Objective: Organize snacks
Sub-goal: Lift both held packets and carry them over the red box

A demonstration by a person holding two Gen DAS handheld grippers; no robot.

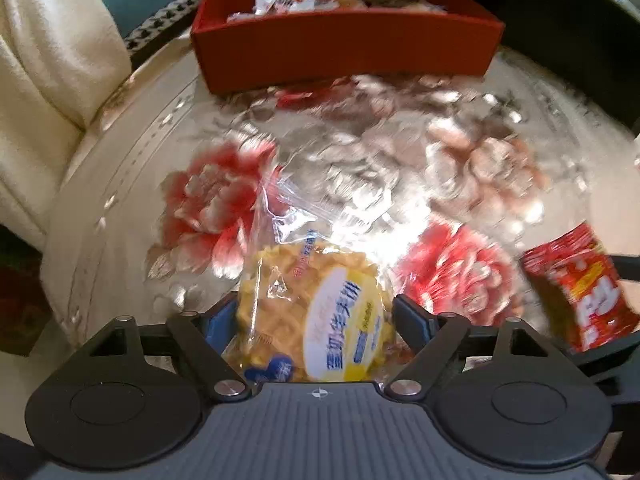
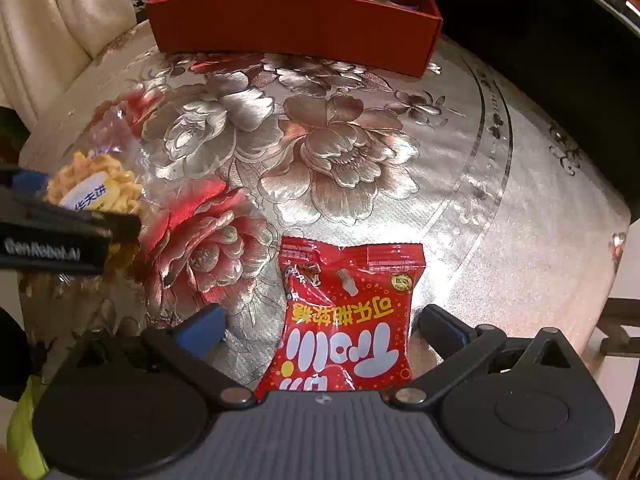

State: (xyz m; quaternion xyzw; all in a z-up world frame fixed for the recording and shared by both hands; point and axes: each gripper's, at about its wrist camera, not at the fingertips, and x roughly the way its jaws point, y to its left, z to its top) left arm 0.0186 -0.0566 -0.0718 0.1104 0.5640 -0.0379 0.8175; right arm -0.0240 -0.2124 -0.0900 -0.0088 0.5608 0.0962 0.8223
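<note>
My left gripper (image 1: 314,316) is shut on a clear pack of yellow waffle biscuits (image 1: 316,312), its blue pads pressed on both sides. The pack also shows in the right wrist view (image 2: 96,188), held by the left gripper at the left. A red gummy candy bag (image 2: 344,316) lies on the table between the fingers of my right gripper (image 2: 320,324), which is open with its pads apart from the bag. The bag also shows in the left wrist view (image 1: 580,292). A red box (image 1: 344,44) with several wrapped snacks stands at the table's far side, also in the right wrist view (image 2: 296,32).
The round table (image 2: 500,200) has a shiny flowered cover. A cream sofa (image 1: 44,80) is at the left. A dark surface (image 2: 540,40) lies beyond the table at the right.
</note>
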